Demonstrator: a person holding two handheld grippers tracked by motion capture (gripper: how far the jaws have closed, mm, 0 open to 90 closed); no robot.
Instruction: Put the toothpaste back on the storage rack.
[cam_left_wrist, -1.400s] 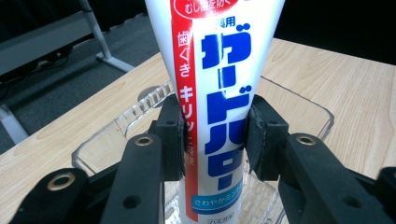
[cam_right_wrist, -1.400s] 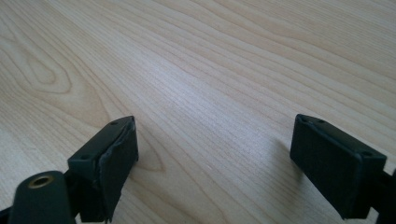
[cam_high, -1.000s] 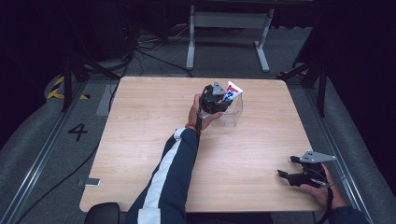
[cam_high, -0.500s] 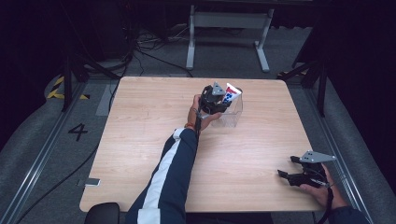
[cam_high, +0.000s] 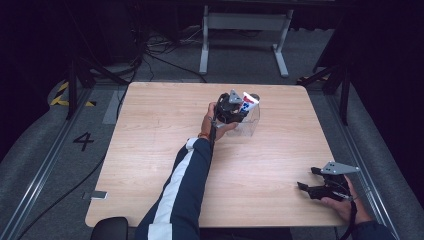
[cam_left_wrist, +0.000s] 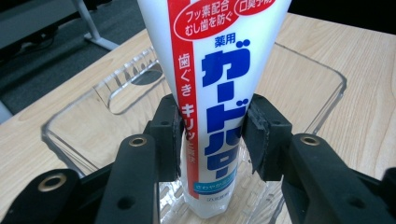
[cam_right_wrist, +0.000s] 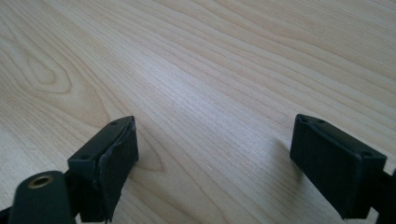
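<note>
The left gripper (cam_high: 235, 104) reaches out at the end of a sleeved arm toward twelve o'clock on the wooden bench (cam_high: 150, 150), over a clear plastic bin (cam_high: 250, 125) that sits near the far edge, slightly right of centre. Its fingers (cam_left_wrist: 170, 135) are clenched on a toothpaste tube (cam_left_wrist: 215, 93), white with a red stripe and blue Japanese lettering, pressing it from both sides low on its body. In the left gripper view the tube stands roughly upright, its narrow lower end down inside the bin, close to or touching the ribbed floor; whether it touches cannot be told. In the high view the tube's upper end (cam_high: 248, 101) sticks out at about one o'clock from the gripper.

The right gripper (cam_high: 311, 186) sits at about four o'clock on the bench, near the right front corner, well apart from the bin. Its fingers (cam_right_wrist: 105, 158) are spread wide with bare wood between them, grasping nothing, low over the bench surface.
</note>
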